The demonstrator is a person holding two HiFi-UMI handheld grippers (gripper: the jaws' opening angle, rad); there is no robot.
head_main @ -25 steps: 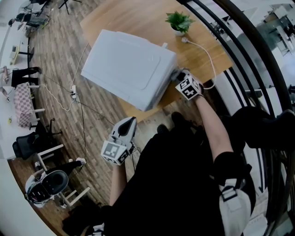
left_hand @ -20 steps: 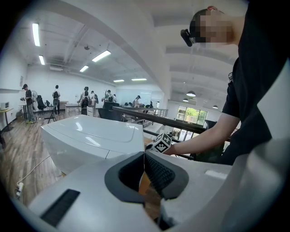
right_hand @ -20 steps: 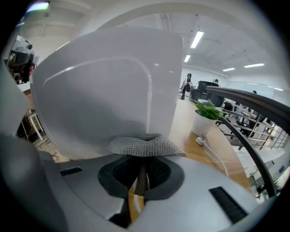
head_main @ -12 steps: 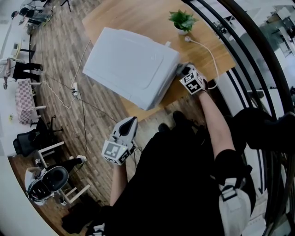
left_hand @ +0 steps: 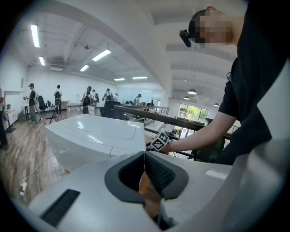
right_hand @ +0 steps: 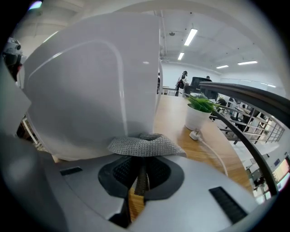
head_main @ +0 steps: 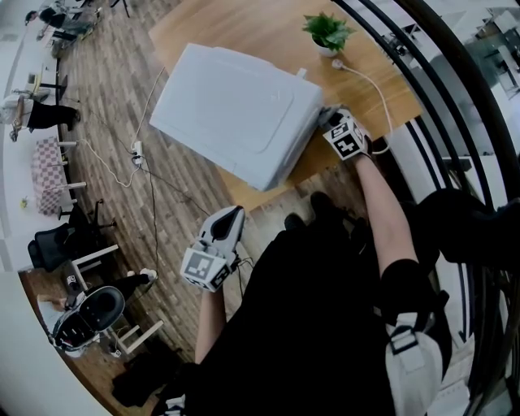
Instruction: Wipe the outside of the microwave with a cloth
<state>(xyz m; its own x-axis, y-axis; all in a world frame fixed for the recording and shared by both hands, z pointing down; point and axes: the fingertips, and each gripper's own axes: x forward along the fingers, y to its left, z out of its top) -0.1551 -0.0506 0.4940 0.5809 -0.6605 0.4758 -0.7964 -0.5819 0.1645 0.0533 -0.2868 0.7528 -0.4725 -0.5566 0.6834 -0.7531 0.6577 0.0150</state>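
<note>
On the wooden desk (head_main: 244,24) the white microwave (head_main: 236,114) stands, likely heavy and rigid. The right hand-held gripper (right_hand: 141,171) is clenched on a soft grey woven cloth (right_hand: 144,145), bunched against the microwave's side. A pinch at the cloth's middle fold suits it. The left hand-held gripper (left_hand: 144,158) hangs well apart, jaws together and empty.

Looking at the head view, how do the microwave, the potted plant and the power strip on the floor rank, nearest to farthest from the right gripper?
From the right gripper, shut on the cloth:
1. Microwave: right beside it, on its left.
2. Potted plant: farther back on the table.
3. Power strip: down on the floor, beyond the microwave.
</note>
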